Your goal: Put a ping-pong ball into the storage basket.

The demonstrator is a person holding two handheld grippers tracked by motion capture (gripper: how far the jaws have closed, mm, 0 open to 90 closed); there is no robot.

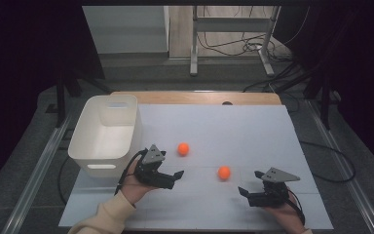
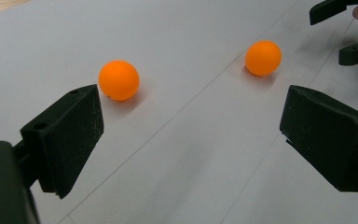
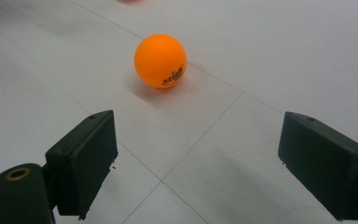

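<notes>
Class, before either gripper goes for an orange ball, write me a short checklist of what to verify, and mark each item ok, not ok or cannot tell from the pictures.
1. Left gripper open wide enough for a ball: ok; jaws stand well apart.
2. Right gripper open: ok; jaws apart, nothing between them.
3. Near ball lined up ahead of the right gripper: ok; slightly left of centre.
4. Far ball free to grasp: ok; it lies apart from the other ball and the white bin.
5. Bin ready to receive: ok; upright, open at the top.
6. Balls lying still: cannot tell.
</notes>
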